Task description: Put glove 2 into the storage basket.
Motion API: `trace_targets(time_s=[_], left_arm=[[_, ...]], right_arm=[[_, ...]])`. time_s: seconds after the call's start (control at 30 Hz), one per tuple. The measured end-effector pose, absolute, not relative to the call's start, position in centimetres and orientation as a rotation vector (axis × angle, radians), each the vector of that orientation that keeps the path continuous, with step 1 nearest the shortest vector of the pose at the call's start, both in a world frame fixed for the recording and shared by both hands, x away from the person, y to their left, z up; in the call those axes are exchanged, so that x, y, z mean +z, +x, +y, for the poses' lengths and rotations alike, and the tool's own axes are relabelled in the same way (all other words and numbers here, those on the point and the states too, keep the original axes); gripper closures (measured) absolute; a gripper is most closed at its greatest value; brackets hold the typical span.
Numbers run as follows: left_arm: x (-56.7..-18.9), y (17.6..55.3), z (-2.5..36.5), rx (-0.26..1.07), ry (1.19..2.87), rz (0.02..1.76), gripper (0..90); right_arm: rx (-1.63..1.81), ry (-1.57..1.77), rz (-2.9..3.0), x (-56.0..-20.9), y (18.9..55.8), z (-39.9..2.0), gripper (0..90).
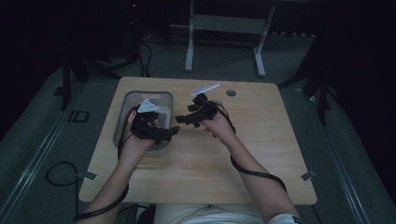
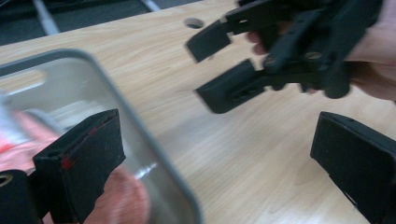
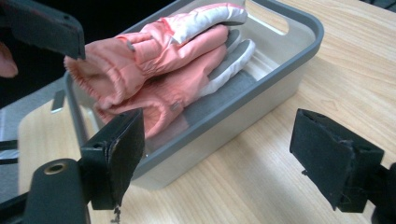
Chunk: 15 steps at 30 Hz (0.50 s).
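Wooden table [image 1: 261, 154], grey bin [image 1: 122, 122] at its left, left tongs [image 1: 172, 132] over bin's near rim, right tongs [image 1: 183, 120] just beside

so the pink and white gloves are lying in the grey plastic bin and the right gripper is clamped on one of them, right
Not quite. The pink and white gloves do lie in the grey plastic bin, but the right gripper is not clamped on one. Its jaws stand open over the wooden table, apart from the gloves, with nothing between them. The right gripper view shows this.

light wooden table [image 1: 210, 158], round grommet hole [image 1: 231, 93] at 12 o'clock, grey plastic bin [image 1: 166, 98] at 10 o'clock
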<state>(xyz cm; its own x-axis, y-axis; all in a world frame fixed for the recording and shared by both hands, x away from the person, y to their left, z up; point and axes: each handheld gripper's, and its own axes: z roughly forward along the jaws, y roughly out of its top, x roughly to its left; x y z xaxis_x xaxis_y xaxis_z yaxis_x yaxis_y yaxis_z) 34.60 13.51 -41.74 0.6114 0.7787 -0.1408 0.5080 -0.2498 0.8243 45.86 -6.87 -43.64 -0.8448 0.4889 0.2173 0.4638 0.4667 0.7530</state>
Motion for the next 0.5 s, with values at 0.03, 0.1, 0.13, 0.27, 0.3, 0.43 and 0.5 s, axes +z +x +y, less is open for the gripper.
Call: trace_targets(time_s=[0.03, 0.1, 0.13, 0.27, 0.3, 0.43, 0.5], left_arm=[[-41.8, 34.4, 13.2, 0.36, 1.917, 1.007, 2.2], [-41.8, 34.0, 12.5, 0.34, 1.916, 0.978, 2.2], [-41.9, 33.8, 12.2, 0.335, 1.917, 0.965, 2.3], [-42.4, 33.1, 10.8, 0.322, 1.935, 0.914, 2.3], [-42.6, 33.0, 10.5, 0.307, 1.947, 0.902, 2.3], [-43.5, 32.5, 9.5, 0.28, 1.967, 0.863, 2.2], [-43.9, 32.3, 9.2, 0.26, 1.967, 0.85, 2.3]], right_arm=[[1.355, 0.871, 2.67, -43.8, 45.8, -7.1, 17.9], [1.342, 0.86, 2.671, -44.1, 45.6, -7.6, 17.9], [1.339, 0.857, 2.677, -44.2, 45.4, -7.8, 17.8], [1.324, 0.837, 2.673, -44.8, 44.9, -8.7, 17.9], [1.321, 0.828, 2.672, -45.0, 44.8, -9.0, 18.0], [1.318, 0.833, 2.666, -46.0, 44.3, -9.7, 18.0], [1.309, 0.837, 2.674, -46.6, 44.1, -10.0, 17.6]])
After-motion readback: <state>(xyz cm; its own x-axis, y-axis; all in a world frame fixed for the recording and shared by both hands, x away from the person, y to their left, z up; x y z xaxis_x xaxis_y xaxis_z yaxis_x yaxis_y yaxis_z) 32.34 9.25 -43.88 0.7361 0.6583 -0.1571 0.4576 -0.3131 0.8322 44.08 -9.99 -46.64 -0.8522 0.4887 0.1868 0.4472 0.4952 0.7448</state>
